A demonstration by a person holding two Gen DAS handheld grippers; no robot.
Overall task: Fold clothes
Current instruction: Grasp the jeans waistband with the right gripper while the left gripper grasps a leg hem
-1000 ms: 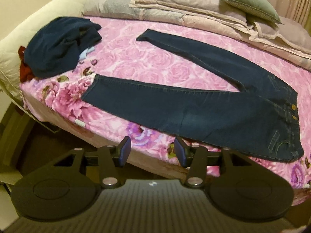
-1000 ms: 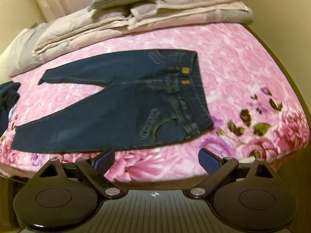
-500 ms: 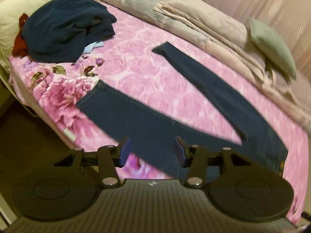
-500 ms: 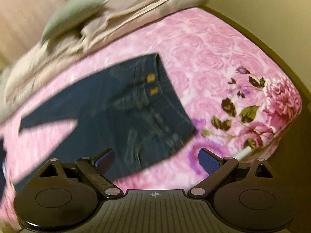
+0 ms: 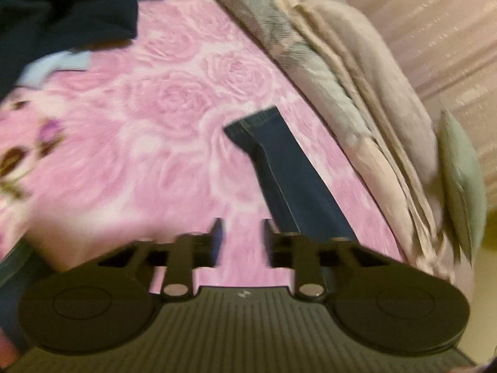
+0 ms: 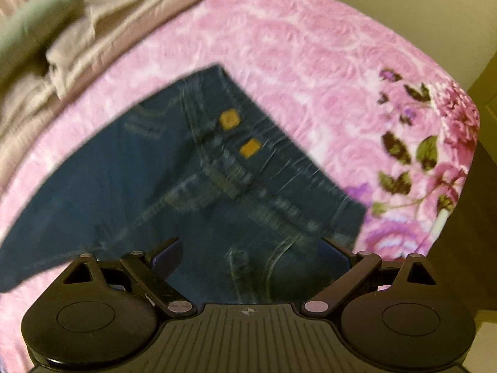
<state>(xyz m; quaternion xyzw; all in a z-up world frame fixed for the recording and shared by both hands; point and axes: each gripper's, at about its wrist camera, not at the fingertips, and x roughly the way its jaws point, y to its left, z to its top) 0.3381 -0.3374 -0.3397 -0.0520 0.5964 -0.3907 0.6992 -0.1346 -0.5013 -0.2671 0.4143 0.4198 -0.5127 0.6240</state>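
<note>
- Left gripper (image 5: pixel 240 242): the jaws are closing over the pink flowered bedspread (image 5: pixel 149 143), with a narrow gap between them. Nothing lies in that gap; the fingers are blurred.
- Jeans (image 5: pixel 289 168): in the left wrist view, one leg lies flat on the bedspread, its hem pointing away from the gripper. The leg runs down to the right-hand finger and passes behind it.
- Right gripper (image 6: pixel 248 258): the jaws stand wide apart, directly over the upper part of the jeans (image 6: pixel 192 180). They hold nothing.
- Waistband: it faces the flower border of the bedspread (image 6: pixel 310 62); two yellow patches (image 6: pixel 239 135) show near it.
- Folded blankets (image 5: pixel 351 93) and a green pillow (image 5: pixel 459 183) lie along the far edge of the bed.
- Dark clothes (image 5: pixel 65 9) are heaped at the upper left of the left wrist view, well apart from the jeans.
</note>
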